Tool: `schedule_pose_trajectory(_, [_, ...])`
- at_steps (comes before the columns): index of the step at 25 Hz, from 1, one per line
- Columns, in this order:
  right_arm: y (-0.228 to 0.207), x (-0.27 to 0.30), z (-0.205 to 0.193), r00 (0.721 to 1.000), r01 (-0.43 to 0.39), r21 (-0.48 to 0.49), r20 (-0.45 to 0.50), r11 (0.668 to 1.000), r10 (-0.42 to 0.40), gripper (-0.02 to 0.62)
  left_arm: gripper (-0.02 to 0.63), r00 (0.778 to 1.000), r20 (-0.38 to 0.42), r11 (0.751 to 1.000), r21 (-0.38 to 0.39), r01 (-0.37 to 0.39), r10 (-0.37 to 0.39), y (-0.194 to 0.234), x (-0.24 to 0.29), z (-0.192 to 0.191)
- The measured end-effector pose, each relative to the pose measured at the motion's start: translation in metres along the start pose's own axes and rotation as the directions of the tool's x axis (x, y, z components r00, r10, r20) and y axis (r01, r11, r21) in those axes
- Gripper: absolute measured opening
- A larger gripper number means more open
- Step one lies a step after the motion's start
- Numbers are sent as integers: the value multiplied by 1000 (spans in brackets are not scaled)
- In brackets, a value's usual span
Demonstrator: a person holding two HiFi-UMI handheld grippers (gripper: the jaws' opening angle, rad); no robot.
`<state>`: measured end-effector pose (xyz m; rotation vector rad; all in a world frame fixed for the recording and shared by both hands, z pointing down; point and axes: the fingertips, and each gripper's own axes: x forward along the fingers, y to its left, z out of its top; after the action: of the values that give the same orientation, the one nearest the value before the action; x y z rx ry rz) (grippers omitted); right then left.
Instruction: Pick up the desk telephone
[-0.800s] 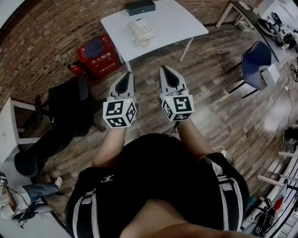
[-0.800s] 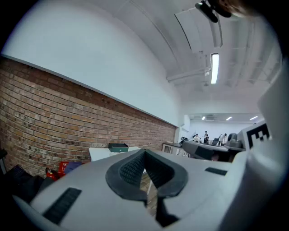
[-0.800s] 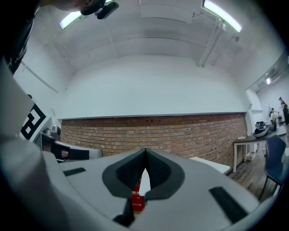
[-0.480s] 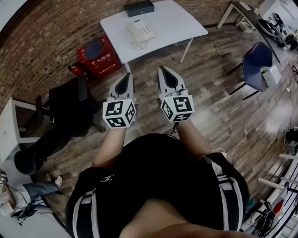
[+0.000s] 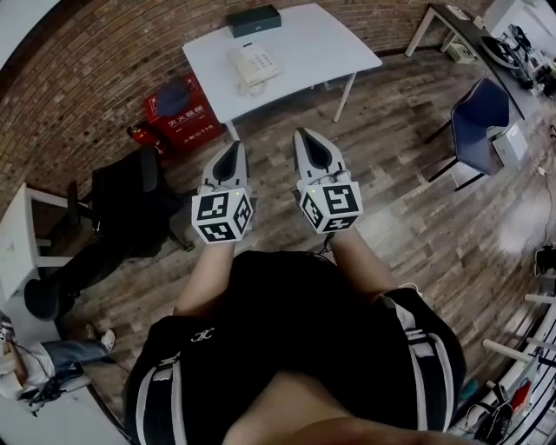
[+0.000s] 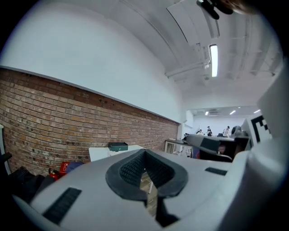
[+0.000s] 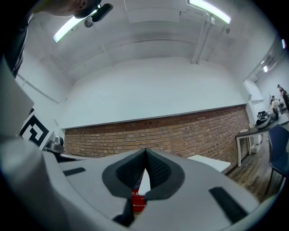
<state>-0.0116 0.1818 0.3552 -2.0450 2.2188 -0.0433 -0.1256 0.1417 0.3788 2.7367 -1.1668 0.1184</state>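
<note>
Two closed grippers, telephone well out of reach

Little had changed in the last second. The white table (image 5: pixel 321 48) and the desk telephone (image 5: pixel 253 63) on it had slid slightly down and left in the head view. The left gripper (image 5: pixel 233 148) and right gripper (image 5: pixel 306 137) stayed side by side, jaws pressed together on nothing. The approach had probably barely begun. A dark box (image 5: pixel 254 18) lay behind the telephone. A red crate (image 5: pixel 178 117) stood by the table's near leg and a black chair (image 5: pixel 130 200) stood to the left, but only bare floor lay between.
</note>
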Motion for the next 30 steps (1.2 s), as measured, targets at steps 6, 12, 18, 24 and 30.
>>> schedule_pose_trajectory(6, [-18, -14, -2, 1000, -7, 13, 0, 1000, 7, -2, 0, 1000, -14, 1000, 21, -6, 6, -25, 2, -8])
schedule_pose_trajectory(12, [-24, -12, -3, 1000, -29, 18, 6, 999, 29, -2, 0, 1000, -5, 1000, 27, -16, 16, -28, 10, -6])
schedule_pose_trajectory(18, [-35, -2, -7, 1000, -24, 23, 10, 999, 24, -2, 0, 1000, -13, 999, 43, -5, 6, -28, 26, -8])
schedule_pose_trajectory(24, [-53, 19, -6, 1000, -19, 57, 16, 998, 18, -2, 0, 1000, -18, 999, 46, 14, -13, -22, 58, -6])
schedule_pose_trajectory(30, [-71, 59, -17, 999, -33, 63, -8, 997, 34, -2, 0, 1000, -30, 1000, 25, 4, -3, -2, 99, -10])
